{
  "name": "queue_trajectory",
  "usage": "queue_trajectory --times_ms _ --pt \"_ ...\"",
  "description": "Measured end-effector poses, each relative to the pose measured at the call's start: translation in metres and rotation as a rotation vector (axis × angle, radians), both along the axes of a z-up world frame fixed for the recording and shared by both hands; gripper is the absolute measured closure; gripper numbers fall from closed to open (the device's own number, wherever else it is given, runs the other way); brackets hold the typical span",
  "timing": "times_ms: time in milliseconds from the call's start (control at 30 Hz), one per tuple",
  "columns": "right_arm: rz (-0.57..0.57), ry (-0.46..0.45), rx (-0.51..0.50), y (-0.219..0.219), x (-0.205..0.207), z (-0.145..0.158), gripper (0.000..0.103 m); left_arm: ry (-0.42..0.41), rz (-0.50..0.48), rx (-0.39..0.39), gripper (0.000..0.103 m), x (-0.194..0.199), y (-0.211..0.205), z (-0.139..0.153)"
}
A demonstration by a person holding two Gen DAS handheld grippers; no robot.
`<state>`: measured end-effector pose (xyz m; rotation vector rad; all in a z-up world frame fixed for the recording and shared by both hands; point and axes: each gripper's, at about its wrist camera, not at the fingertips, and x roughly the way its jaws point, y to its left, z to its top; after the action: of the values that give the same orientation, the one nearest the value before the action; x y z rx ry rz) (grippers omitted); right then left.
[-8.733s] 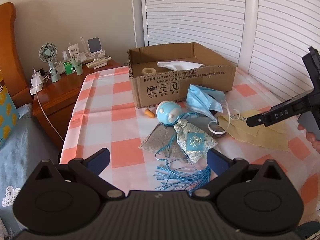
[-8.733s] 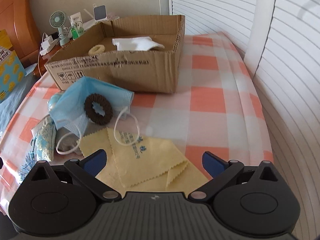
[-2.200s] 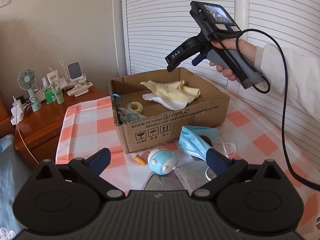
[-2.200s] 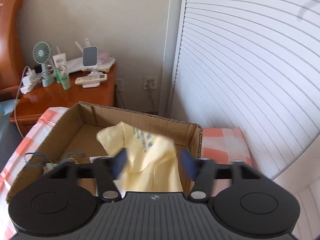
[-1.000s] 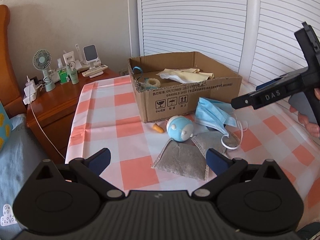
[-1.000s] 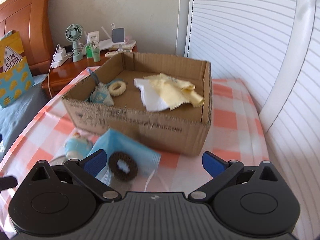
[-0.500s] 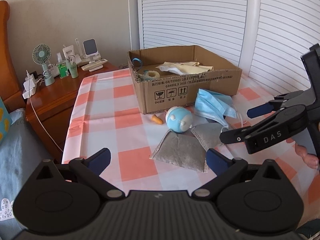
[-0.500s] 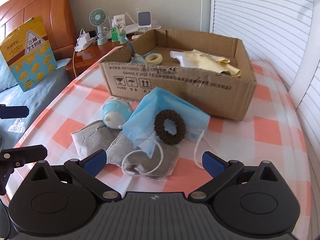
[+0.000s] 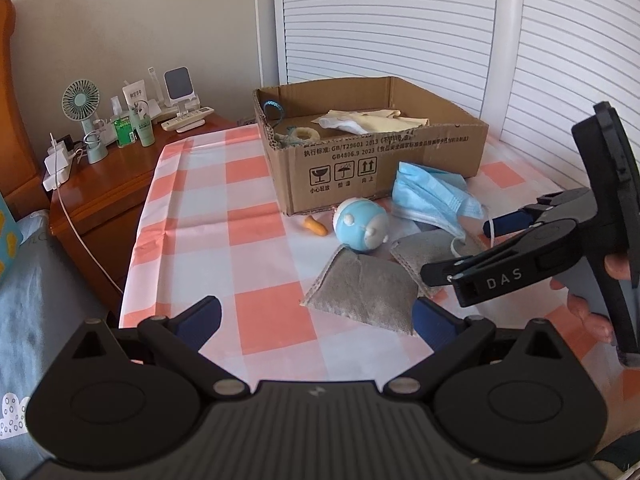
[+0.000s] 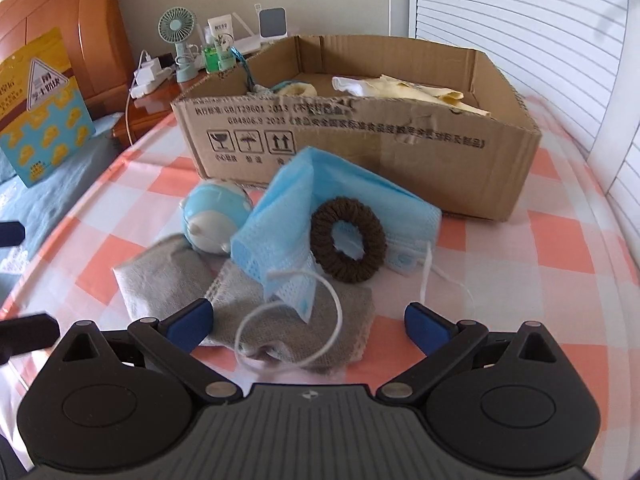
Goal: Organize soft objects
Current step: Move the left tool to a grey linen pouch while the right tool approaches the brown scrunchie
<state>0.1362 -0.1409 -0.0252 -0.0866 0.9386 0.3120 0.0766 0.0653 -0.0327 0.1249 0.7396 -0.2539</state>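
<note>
Two cloths are now lying in the box (image 10: 360,148); the empty, spread right gripper (image 10: 308,320) is being lowered toward the mask (image 10: 320,204).

Grey pouch (image 10: 288,332) partly under blue mask (image 10: 320,204); box print (image 10: 384,120) blurred (illegible).

The cardboard box (image 10: 360,148) stands on the checked table (image 10: 520,272) at twelve o'clock. In front of it the face mask (image 10: 288,216) lies partly over the flat pouches (image 10: 168,280), with the hair ring (image 10: 348,240) on the mask toward three o'clock. The round toy (image 10: 214,220) sits at nine o'clock of the mask, touching it. Inside the box lie folded cloths (image 10: 408,88) and a small ring (image 10: 298,90). The bedside cabinet (image 9: 100,192) stands at ten o'clock.
</note>
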Motion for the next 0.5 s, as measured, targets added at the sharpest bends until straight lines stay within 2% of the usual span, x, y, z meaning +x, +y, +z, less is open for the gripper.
queue_trajectory --times_ms 267,500 --pt "0.055 -0.015 -0.100 -0.021 -0.021 -0.002 0.000 0.026 -0.051 0.028 0.002 0.012 -0.011 -0.013" --pt "0.055 -0.034 -0.086 -0.032 -0.031 -0.002 0.000 0.068 -0.144 0.047 0.002 0.028 -0.024 -0.034"
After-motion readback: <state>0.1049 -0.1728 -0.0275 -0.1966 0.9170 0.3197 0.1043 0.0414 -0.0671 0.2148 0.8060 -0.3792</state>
